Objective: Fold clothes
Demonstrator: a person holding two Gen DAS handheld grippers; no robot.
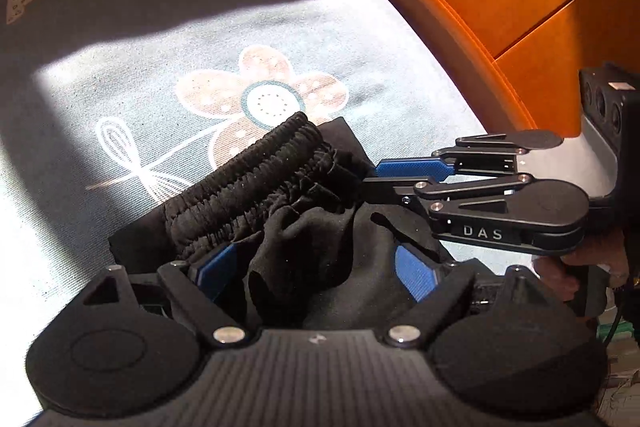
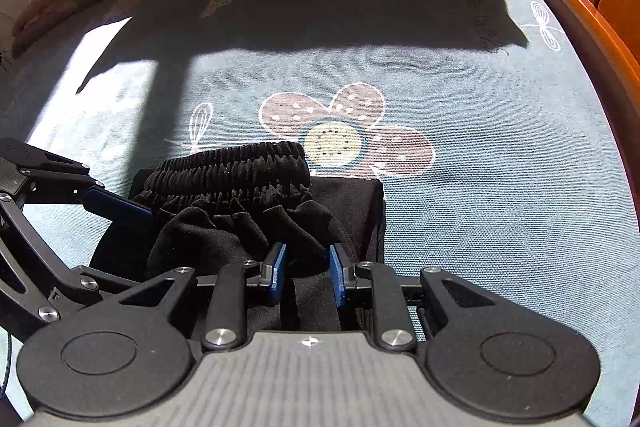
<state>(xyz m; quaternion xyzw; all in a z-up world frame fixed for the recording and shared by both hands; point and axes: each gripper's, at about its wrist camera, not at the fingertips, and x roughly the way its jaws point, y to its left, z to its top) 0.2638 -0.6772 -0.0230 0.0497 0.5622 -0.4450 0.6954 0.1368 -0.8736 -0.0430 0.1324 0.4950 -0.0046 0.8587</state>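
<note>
Left wrist view: "DAS" on right gripper [image 1: 370, 177]

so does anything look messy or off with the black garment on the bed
The black garment with the ribbed elastic waistband isn't flat: fabric below the band is bunched into loose folds, while its right part lies smooth on the grey-blue flower-print bedsheet.

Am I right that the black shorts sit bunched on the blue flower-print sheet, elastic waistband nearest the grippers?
Not quite. The black shorts do lie bunched on the blue flower-print sheet, but the elastic waistband is on the far side, away from both grippers. The right wrist view shows it.
</note>
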